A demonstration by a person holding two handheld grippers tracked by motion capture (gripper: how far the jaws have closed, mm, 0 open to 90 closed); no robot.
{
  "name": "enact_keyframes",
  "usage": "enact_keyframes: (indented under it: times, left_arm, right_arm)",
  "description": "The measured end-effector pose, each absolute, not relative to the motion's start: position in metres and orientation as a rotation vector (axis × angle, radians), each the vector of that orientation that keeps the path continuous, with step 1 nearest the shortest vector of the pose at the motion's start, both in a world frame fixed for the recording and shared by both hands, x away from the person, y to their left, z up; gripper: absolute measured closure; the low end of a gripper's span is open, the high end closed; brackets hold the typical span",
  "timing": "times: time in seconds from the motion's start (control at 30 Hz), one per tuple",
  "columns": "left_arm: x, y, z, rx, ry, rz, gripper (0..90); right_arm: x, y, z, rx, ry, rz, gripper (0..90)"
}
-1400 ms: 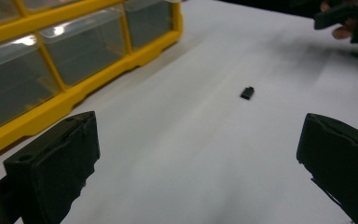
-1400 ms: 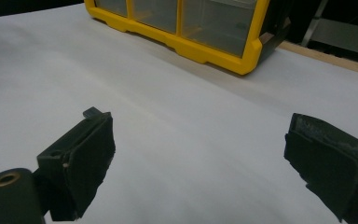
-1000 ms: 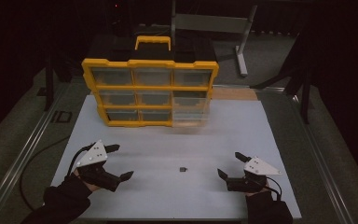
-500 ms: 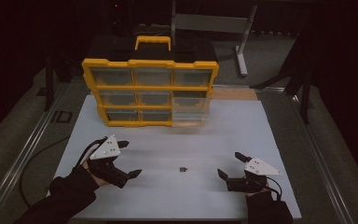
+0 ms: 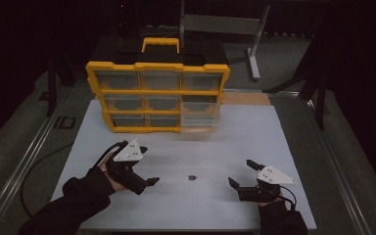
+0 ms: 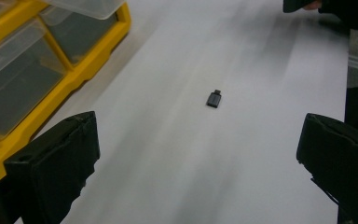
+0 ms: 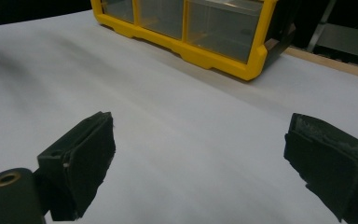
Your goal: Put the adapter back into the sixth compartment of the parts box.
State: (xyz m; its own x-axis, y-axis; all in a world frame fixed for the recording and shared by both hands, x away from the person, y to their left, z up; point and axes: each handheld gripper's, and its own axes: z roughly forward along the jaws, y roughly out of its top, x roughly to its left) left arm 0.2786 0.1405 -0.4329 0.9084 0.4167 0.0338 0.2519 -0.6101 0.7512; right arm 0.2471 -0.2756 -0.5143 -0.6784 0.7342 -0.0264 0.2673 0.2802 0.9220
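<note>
**Small black part waits between two open tongs**

Because the small black part [image 5: 192,177] lies alone on the white table [image 5: 254,137], the high view makes the layout easy to read: it sits between the two hands, near the front edge and well apart from the yellow organizer [image 5: 156,98] standing at the back. The left tongs [image 5: 144,169] hang above the table to the left of the part, jaws spread and angled toward it, which suggests this hand is lining up for the pickup. The right tongs [image 5: 240,174] rest low near the table on the other side, also spread and holding nothing, probably parked out of the way while the left hand works. One clear drawer at the organizer's lower right looks pulled out a little, perhaps as the place meant for the part, though that is only a judgement.

Seen from the left gripper view, the part [image 6: 213,99] lies ahead in the gap between the two black jaws, not yet between them. Both jaws stand wide apart, released, leaving room to close around something so small. The organizer [image 6: 60,88] runs along the left edge, and the other hand shows dark at the top right corner.

Looking through the right gripper view, the jaws are likewise wide and empty above bare table [image 7: 177,140]. They point at the organizer [image 7: 191,42], whose clear drawers face this way.
</note>
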Motion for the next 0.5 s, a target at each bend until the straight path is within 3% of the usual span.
enact_keyframes:
  times: [0.5]
  left_arm:
    - [0.290,0.099,-0.438,2.347,0.398,0.199,0.4]
  right_arm:
    - [0.247,-0.276,-0.514,0.903,2.100,1.392,8.4]
